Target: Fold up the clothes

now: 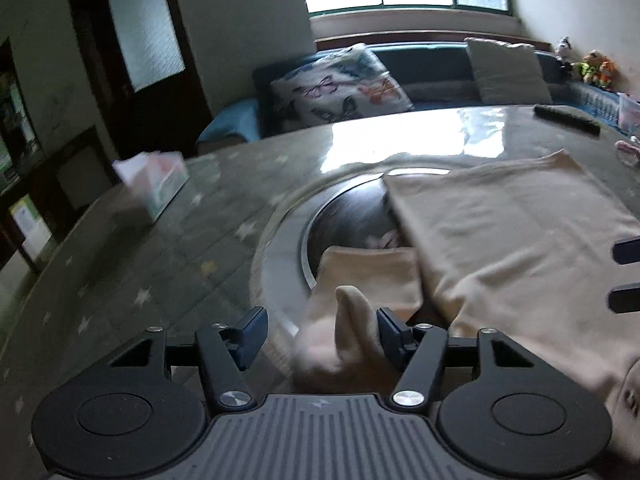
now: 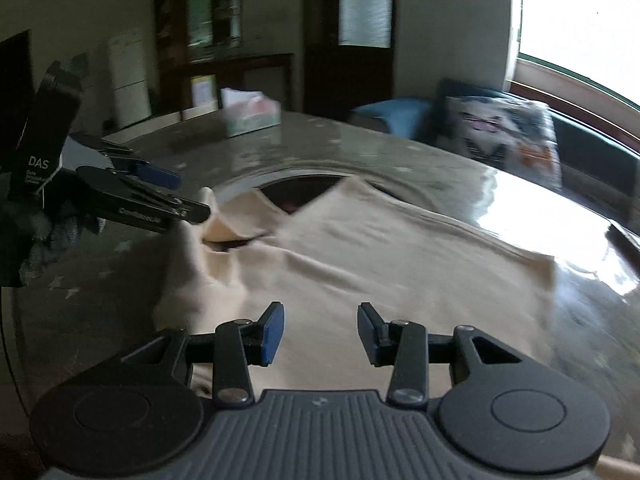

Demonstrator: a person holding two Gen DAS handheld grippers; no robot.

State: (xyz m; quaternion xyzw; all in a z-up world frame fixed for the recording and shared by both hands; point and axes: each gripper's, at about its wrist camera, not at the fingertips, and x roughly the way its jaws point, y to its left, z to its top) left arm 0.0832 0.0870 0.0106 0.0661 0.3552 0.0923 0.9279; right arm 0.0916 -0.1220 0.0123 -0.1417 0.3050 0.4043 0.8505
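A cream garment (image 1: 500, 240) lies spread on the round table (image 1: 168, 248), partly over its dark centre disc (image 1: 352, 216); it also shows in the right wrist view (image 2: 400, 264). My left gripper (image 1: 320, 328) is open, with a raised fold of the garment (image 1: 352, 320) standing between its jaws, against the right one. In the right wrist view the left gripper (image 2: 176, 196) sits at the garment's left edge, where cloth is lifted. My right gripper (image 2: 321, 330) is open and empty, low over the garment's near part. Its fingertips (image 1: 628, 250) show at the right edge of the left wrist view.
A tissue box (image 1: 156, 184) stands on the table's left side, also in the right wrist view (image 2: 250, 114). A dark remote (image 1: 568, 118) lies at the far right. A sofa with a butterfly cushion (image 1: 340, 84) and a plain cushion (image 1: 508, 70) is behind the table.
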